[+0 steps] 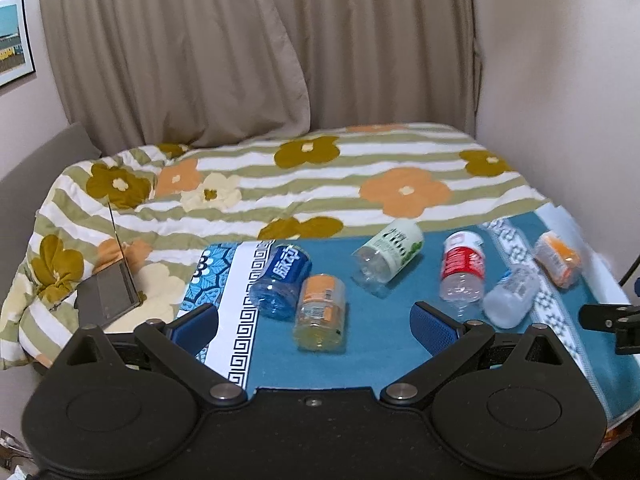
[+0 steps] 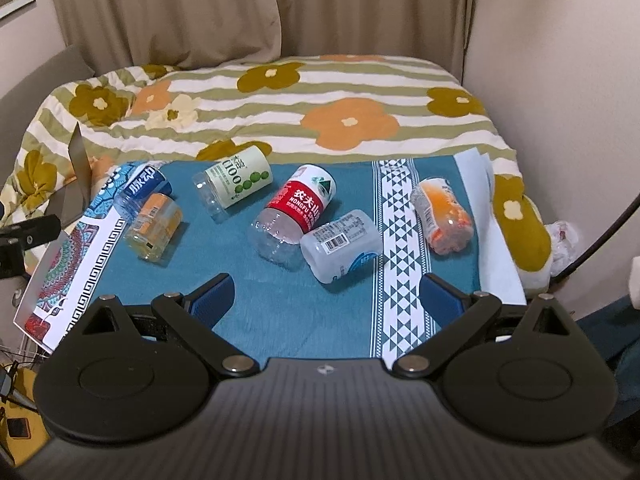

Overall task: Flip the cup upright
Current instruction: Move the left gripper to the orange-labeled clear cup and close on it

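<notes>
While cups (image 2: 296, 208) lie toppled, both claws (image 1: 316, 322) (image 2: 326, 294) hover agape.

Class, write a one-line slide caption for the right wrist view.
Open right gripper hovers over six cut bottle cups lying tipped on a teal cloth.
</notes>
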Motion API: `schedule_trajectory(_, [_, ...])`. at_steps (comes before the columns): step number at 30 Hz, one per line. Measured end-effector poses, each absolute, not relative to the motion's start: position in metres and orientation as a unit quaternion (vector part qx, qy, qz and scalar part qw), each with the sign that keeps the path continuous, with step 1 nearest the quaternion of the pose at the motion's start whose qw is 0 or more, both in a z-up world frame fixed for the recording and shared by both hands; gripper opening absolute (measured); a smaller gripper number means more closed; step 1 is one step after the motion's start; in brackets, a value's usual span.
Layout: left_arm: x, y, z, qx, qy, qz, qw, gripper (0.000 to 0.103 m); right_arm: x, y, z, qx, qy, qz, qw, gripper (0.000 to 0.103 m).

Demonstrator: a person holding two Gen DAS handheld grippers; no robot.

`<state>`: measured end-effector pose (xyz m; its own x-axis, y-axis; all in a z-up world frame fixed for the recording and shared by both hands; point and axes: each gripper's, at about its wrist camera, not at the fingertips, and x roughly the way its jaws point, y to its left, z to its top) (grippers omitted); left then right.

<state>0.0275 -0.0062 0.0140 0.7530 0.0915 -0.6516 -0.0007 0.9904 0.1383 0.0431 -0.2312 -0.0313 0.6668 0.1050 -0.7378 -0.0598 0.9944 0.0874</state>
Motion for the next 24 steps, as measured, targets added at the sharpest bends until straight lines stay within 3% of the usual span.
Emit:
schedule_trajectory(10, [0.101,0.013,-0.024,0.076,0.407,-0.020,0.910,0.103,0.080,-0.213,-0.059,0.045,0.440,0.013,0.897,0.103])
schedule_trajectory(24, [0.186,0.026,-0.103,0.063,0.527,-0.086,0.843,0.089,0.121,-0.183,-0.093,0.079,0.493,-0.075,0.863,0.103])
